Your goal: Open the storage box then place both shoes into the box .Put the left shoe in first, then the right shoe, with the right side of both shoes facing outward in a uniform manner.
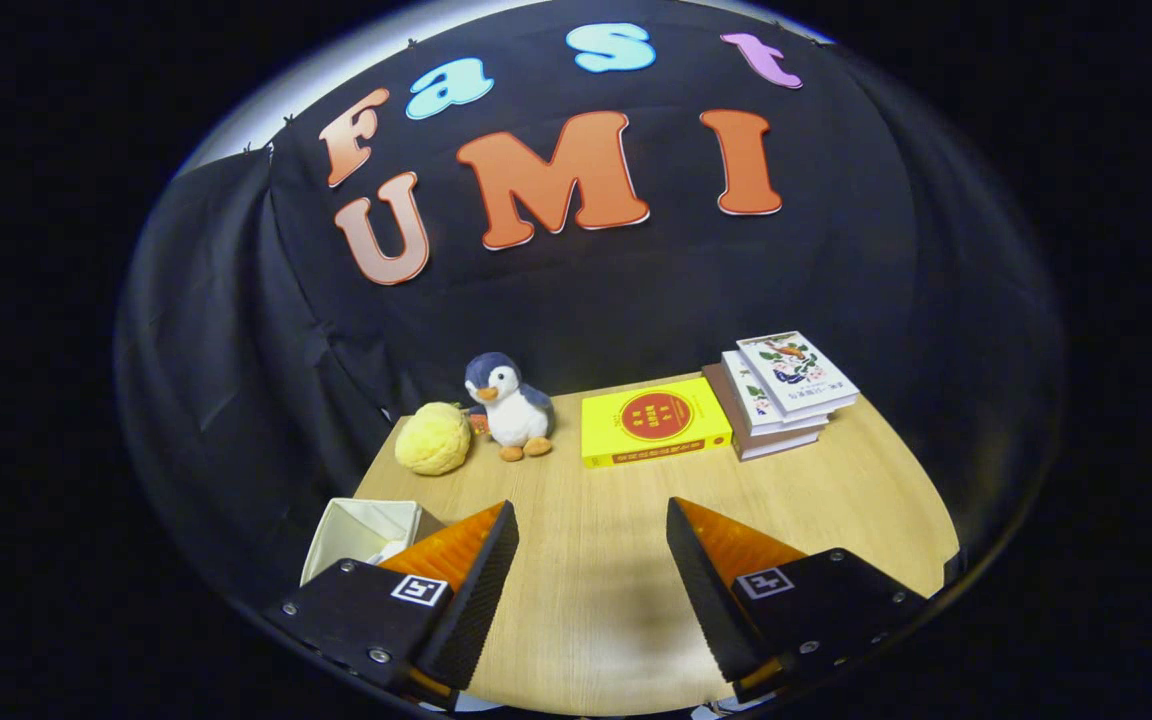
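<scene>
My gripper (591,525) is open, held above the wooden table (596,590), with bare tabletop between its fingers. A pale, open-topped box (356,530) sits at the table's near left corner, partly hidden behind the left finger (471,570). Something white lies inside it, too little showing to tell what it is.
At the back of the table stand a yellow fluffy ball (433,438), a penguin plush (511,405), a yellow book (654,425) lying flat, and a stack of three books (781,392) at the back right. Black cloth walls close in the back and both sides.
</scene>
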A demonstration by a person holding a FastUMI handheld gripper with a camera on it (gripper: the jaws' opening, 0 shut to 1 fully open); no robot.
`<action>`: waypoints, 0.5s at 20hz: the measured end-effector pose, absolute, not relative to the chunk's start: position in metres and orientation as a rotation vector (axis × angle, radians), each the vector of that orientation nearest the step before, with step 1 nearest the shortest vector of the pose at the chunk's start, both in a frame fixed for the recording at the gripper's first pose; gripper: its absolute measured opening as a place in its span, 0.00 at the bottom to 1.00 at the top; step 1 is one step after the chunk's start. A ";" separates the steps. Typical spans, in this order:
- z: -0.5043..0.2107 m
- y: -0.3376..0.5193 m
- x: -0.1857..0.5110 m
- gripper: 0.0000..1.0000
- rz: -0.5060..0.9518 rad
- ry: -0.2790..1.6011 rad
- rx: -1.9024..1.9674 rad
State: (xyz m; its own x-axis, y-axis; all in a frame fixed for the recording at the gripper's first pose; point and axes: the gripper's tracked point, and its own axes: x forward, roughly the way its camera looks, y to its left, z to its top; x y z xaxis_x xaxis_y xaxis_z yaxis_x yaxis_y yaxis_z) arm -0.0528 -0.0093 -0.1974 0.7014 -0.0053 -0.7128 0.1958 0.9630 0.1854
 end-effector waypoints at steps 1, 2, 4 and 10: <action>-0.192 -0.019 -0.055 0.91 -0.124 0.764 0.253; -0.187 -0.030 -0.055 0.92 -0.140 0.741 0.250; -0.176 -0.051 -0.059 0.94 -0.176 0.696 0.238; -0.168 -0.084 -0.071 0.95 -0.220 0.638 0.206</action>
